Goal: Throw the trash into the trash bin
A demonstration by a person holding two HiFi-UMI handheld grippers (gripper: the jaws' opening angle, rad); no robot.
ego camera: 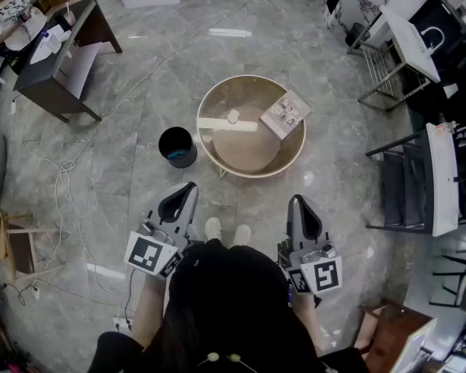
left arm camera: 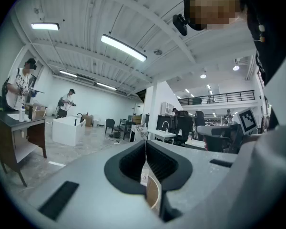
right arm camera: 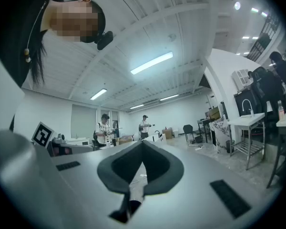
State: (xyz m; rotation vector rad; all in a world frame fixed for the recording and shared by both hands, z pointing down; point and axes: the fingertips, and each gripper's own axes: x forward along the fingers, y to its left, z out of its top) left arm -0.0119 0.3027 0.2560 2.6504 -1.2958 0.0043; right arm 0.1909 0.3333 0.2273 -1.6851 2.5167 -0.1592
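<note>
Head view first: the person stands just short of the round table (ego camera: 251, 175), white shoes (ego camera: 212, 228) pointing at it, with a gripper held level in each hand. The left gripper (ego camera: 188, 186) hangs off the table's near left side and the right gripper (ego camera: 297, 200) off its near right. Neither touches the table.

On the table's top, close to the centre, lies the trash: a crumpled white paper ball (ego camera: 233, 116). It is touching or just beside a long pale strip (ego camera: 227, 125); I cannot tell which. A printed booklet (ego camera: 286, 113) lies tilted against the table's right rim. The black trash bin (ego camera: 177, 146) stands on the floor just left of the table, apart from its rim, with its top open.

A white cable (ego camera: 66, 163) trails across the floor well to the left of the table. A dark desk (ego camera: 58, 68) stands farther off on that same side.

Left gripper view shows the left gripper (left arm camera: 145, 144) with its jaws meeting at the tips and nothing caught between them. Right gripper view shows the right gripper (right arm camera: 142, 144) pressed tip to tip as well, carrying nothing.
</note>
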